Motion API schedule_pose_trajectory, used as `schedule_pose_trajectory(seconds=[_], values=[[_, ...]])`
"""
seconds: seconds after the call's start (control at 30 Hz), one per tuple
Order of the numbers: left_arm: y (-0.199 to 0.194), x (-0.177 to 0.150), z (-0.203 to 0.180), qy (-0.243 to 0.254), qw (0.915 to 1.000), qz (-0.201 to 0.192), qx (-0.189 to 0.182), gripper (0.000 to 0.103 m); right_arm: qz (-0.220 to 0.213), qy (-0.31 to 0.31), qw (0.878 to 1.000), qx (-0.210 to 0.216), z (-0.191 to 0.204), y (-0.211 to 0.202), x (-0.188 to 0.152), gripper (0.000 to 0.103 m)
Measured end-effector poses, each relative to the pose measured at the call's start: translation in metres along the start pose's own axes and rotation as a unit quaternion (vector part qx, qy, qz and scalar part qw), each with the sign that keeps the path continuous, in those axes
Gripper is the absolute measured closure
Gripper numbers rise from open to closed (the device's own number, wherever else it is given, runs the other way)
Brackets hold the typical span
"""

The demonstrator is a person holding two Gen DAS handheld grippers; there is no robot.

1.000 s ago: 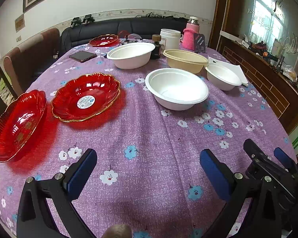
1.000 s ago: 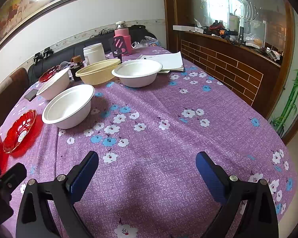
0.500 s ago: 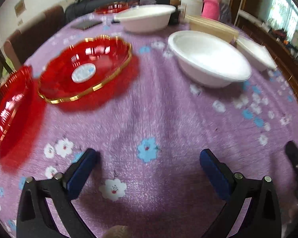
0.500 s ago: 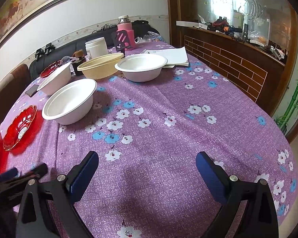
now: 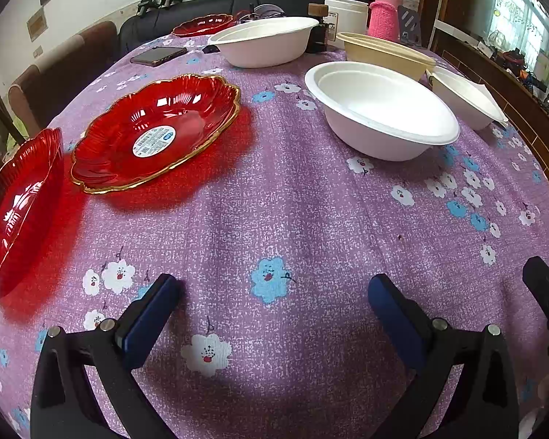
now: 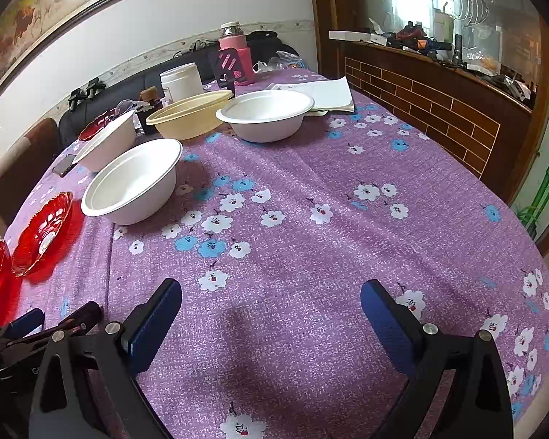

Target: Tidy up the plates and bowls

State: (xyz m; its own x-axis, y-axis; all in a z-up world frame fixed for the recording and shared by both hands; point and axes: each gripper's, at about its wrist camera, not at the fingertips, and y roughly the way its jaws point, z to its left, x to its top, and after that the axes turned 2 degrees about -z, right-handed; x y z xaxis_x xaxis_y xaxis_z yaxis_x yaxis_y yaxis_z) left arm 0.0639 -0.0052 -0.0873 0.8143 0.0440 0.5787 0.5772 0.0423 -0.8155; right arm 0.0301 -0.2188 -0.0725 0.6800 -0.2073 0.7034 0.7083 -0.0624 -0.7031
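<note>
Hovering with jaws spread and empty, the left gripper sits nearest the gold-rimmed red glass plate, ahead-left on the bench; the right gripper, likewise agape, faces the white bowl.

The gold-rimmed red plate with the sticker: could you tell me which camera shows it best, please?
The left wrist view: the gold-rimmed red plate lies close, its sticker and whole rim showing. The right wrist view shows it small and foreshortened at the left edge.
</note>
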Motion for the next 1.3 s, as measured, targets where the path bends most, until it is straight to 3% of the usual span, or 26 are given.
schedule_pose_trajectory(seconds=[0.17,0.33,0.53,0.73,0.93,1.3], values=[[0.000,0.000,0.000,0.000,1.0000,0.002,-0.003,0.000,0.016,0.005,1.000,0.007,-0.001,0.005,0.000,0.003],[-0.007,0.000,0.007,-0.011,0.9995,0.003,-0.030,0.000,0.042,-0.004,0.999,-0.013,0.007,0.023,0.016,0.004],[-0.046,0.000,0.022,-0.035,0.9968,-0.064,-0.033,0.000,0.088,-0.073,0.993,-0.006,0.028,0.060,0.020,0.001],[-0.075,0.005,0.042,-0.062,0.9915,-0.109,-0.037,0.000,0.088,-0.077,0.993,-0.003,0.029,0.060,0.018,0.001],[-0.078,0.002,0.055,-0.079,0.9904,-0.102,-0.051,0.000,0.088,-0.078,0.993,-0.004,0.029,0.060,0.018,0.001],[-0.080,-0.006,0.058,-0.080,0.9916,-0.096,-0.033,0.000,0.088,-0.078,0.993,-0.004,0.029,0.060,0.018,0.001]])
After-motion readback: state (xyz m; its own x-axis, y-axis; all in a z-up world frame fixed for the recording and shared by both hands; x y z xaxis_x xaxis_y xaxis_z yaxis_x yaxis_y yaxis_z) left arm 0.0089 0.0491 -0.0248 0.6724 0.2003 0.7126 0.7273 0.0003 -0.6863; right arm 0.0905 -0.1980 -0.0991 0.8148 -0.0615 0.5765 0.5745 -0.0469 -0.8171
